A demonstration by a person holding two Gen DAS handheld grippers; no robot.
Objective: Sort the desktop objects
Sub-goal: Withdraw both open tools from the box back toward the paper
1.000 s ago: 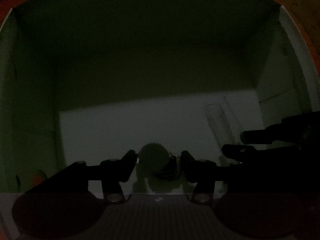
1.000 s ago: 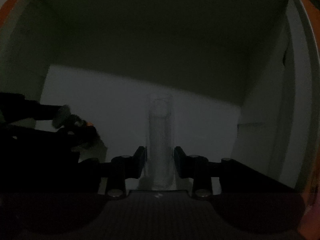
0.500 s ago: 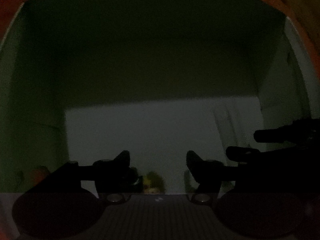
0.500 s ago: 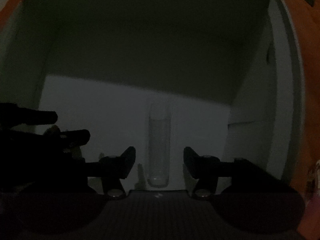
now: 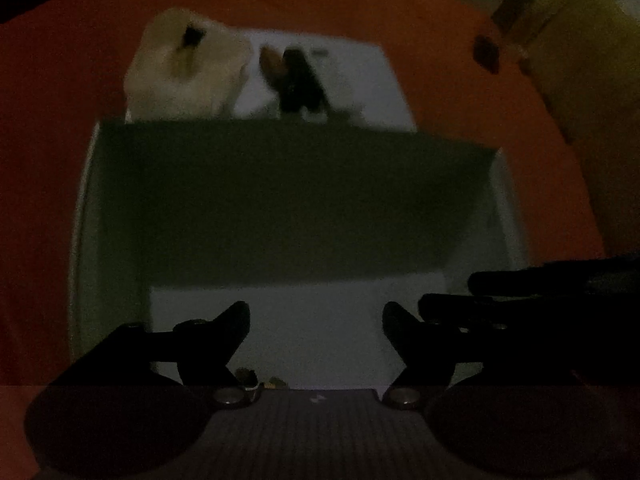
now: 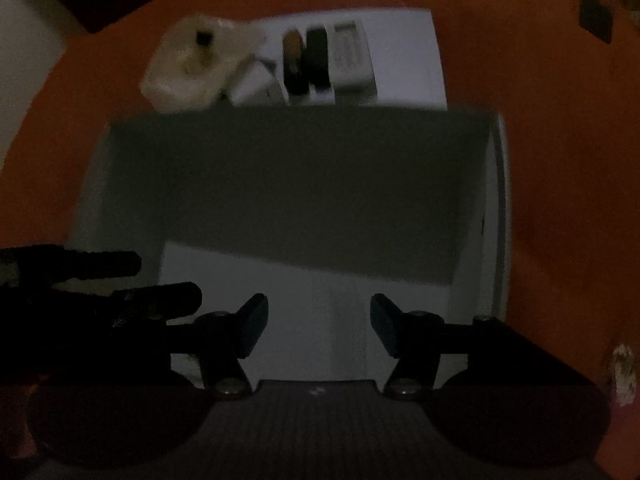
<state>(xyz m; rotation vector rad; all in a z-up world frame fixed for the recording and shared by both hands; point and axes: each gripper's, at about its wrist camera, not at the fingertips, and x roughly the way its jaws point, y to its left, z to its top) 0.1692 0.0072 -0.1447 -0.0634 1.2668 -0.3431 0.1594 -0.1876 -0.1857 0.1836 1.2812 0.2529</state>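
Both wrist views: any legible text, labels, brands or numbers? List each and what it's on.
None readable.
Pale flat item on the white sheet beyond the box: faint markings, too blurred and dark to read.
Claw mount plate: a small light mark, not legible as text.

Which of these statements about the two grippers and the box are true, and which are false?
1. The left gripper is open and holds nothing. True.
2. The right gripper is shut on a tube. False: it is open; a faint clear tube lies on the box floor.
3. The white box stands on an orange surface. True.
4. The cream holder is inside the box. False: it stands beyond the far wall.
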